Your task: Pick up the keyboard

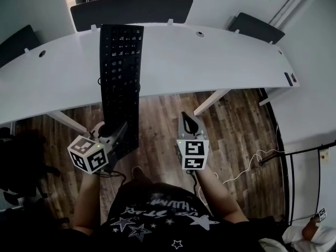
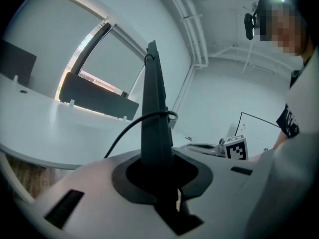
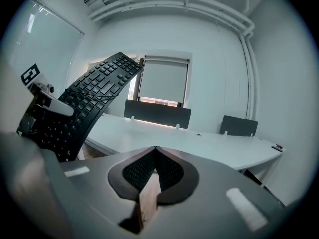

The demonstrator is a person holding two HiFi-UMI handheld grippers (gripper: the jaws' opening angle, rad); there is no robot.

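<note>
A long black keyboard point(image 1: 121, 83) hangs in the air, lifted off the white desk point(image 1: 210, 59) and reaching out over its near edge. My left gripper point(image 1: 116, 133) is shut on the keyboard's near end. In the left gripper view the keyboard point(image 2: 154, 123) stands edge-on between the jaws, with its black cable point(image 2: 130, 128) looped across it. My right gripper point(image 1: 189, 124) is shut and holds nothing, low over the wooden floor to the right of the keyboard. From the right gripper view the keyboard point(image 3: 87, 103) rises tilted at the left.
Dark partition panels point(image 1: 131, 10) stand along the desk's far edge, with a window behind. Slanted white desk legs point(image 1: 212, 102) reach down to the wooden floor point(image 1: 236, 135). A white cable point(image 1: 252, 161) trails across the floor at the right. My own torso in a dark shirt point(image 1: 157, 214) fills the bottom.
</note>
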